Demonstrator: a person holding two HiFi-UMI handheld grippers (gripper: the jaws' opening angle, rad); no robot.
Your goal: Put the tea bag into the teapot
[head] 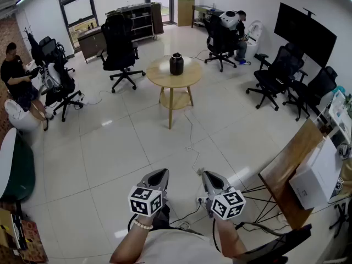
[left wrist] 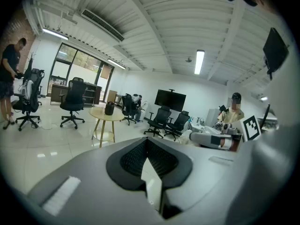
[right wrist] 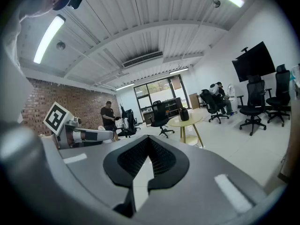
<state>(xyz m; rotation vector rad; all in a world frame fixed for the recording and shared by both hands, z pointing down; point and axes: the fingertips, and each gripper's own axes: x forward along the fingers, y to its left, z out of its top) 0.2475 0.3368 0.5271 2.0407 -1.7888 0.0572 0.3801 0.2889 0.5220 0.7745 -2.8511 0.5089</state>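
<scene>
A black teapot (head: pixel 176 64) stands on a round wooden table (head: pixel 159 77) in the middle of the room, far ahead of both grippers. It also shows small in the left gripper view as the teapot (left wrist: pixel 109 108) and in the right gripper view as the teapot (right wrist: pixel 183 114). My left gripper (head: pixel 161 172) and right gripper (head: pixel 205 175) are held low, close to my body, side by side over the tiled floor. The left gripper (left wrist: pixel 146 141) and the right gripper (right wrist: pixel 149 138) both have their jaw tips meeting, with nothing seen between them. No tea bag is in view.
Black office chairs (head: pixel 120 47) ring the table, with more chairs (head: pixel 278 76) at the right. A cable (head: pixel 191 142) runs across the floor from the table toward me. A wooden desk (head: pixel 289 169) with a white box (head: pixel 316 183) stands at my right. People sit at the left and back.
</scene>
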